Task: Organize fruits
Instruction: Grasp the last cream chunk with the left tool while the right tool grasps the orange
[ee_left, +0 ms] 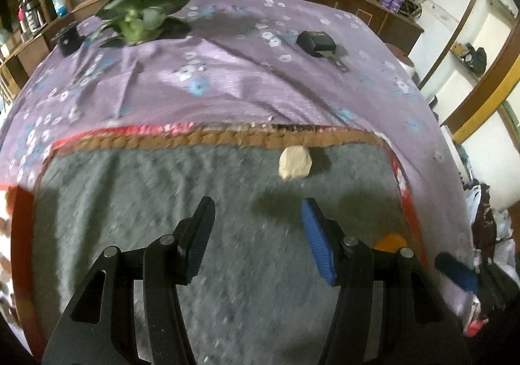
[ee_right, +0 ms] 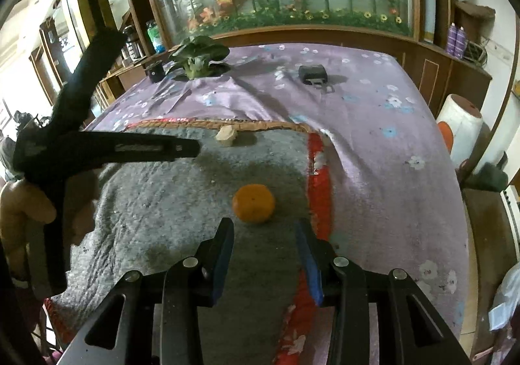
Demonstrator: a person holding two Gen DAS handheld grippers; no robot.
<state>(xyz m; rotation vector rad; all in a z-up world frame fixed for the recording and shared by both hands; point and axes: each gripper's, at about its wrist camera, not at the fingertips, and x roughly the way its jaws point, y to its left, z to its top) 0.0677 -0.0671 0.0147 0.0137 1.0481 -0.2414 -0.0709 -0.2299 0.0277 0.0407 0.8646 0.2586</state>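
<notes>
Right wrist view: round orange mandarin (ee_right: 253, 207) at frame centre on grey felt mat (ee_right: 162, 218), right gripper (ee_right: 264, 235) spread empty just short; next, advancing, then closing.

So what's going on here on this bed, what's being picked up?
A person holds a two-finger gripper in each hand over a grey felt mat laid on a purple flowered sheet. The right gripper is open, just short of a round orange fruit. The left gripper is open too, aimed at a pale cream lump by the mat's braided far edge. Neither holds anything yet.
</notes>
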